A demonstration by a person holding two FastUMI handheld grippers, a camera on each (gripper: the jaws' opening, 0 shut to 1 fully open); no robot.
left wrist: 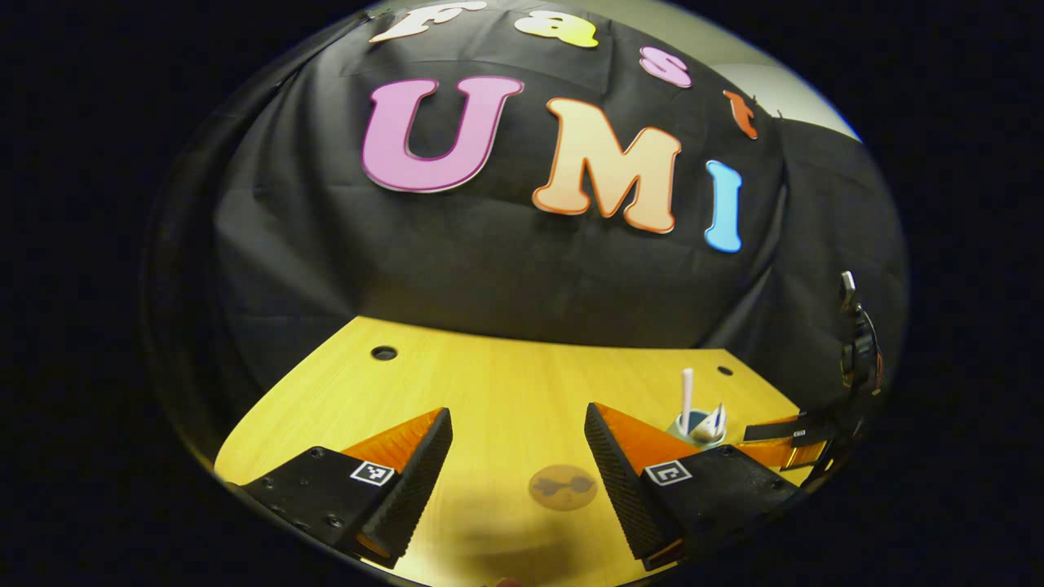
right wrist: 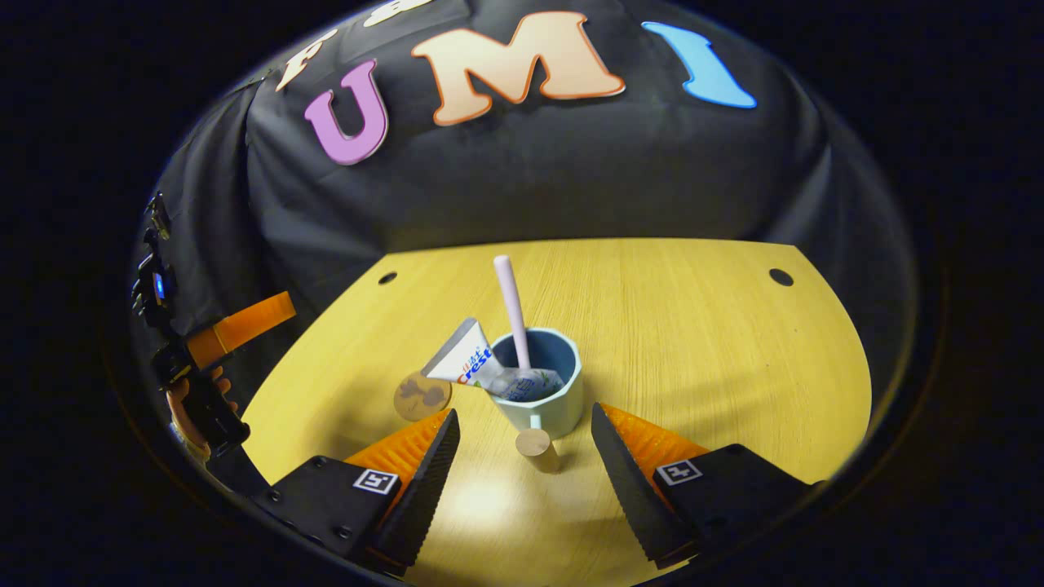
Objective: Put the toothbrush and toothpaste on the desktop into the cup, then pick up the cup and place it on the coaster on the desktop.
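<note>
Right gripper gaped empty astride the cup handle; should close squarely before lifting toward the coaster to its left

Showing on desktop: 1 cup w/ 1 toothbrush & 1 toothpaste tube sitting inside. 1 coaster lying at cup's 9 o'clock. 2 grippers: left, right.
</note>
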